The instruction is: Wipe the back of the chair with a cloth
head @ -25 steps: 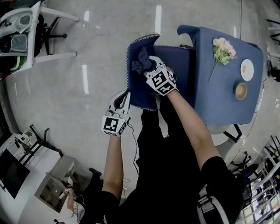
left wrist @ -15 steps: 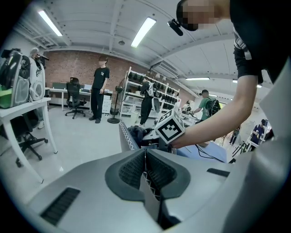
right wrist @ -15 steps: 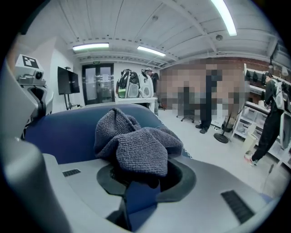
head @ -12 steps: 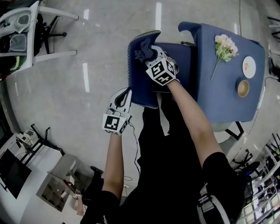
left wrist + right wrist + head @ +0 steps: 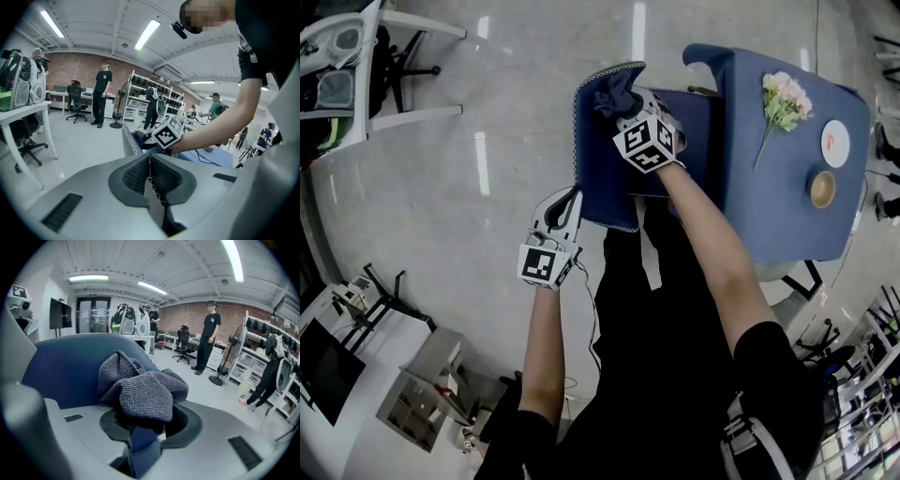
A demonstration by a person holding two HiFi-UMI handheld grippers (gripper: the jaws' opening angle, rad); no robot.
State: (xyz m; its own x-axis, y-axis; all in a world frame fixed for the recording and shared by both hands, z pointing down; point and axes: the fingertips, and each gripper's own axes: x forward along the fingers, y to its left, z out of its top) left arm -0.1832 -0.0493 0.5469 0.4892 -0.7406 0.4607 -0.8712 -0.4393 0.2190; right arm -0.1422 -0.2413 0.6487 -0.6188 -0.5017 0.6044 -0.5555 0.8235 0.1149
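The blue chair back (image 5: 598, 159), edged with white zigzag stitching, lies below me in the head view. A dark grey-blue cloth (image 5: 613, 97) is bunched near its far edge, and my right gripper (image 5: 628, 111) is shut on it, pressing it to the upholstery. In the right gripper view the cloth (image 5: 140, 390) bulges out of the jaws of the right gripper (image 5: 145, 427) against the chair back (image 5: 65, 366). My left gripper (image 5: 568, 199) is shut on the chair back's near left edge; the stitched edge (image 5: 154, 187) shows between its jaws.
A table under a blue cover (image 5: 787, 206) stands just right of the chair, with flowers (image 5: 783, 98), a plate (image 5: 836, 142) and a cup (image 5: 818, 189) on it. White furniture (image 5: 356, 66) stands at far left. Several people stand across the room in the gripper views.
My right gripper has slid the cloth away from me, toward the chair back's far edge. The left gripper has kept its hold on the near edge.
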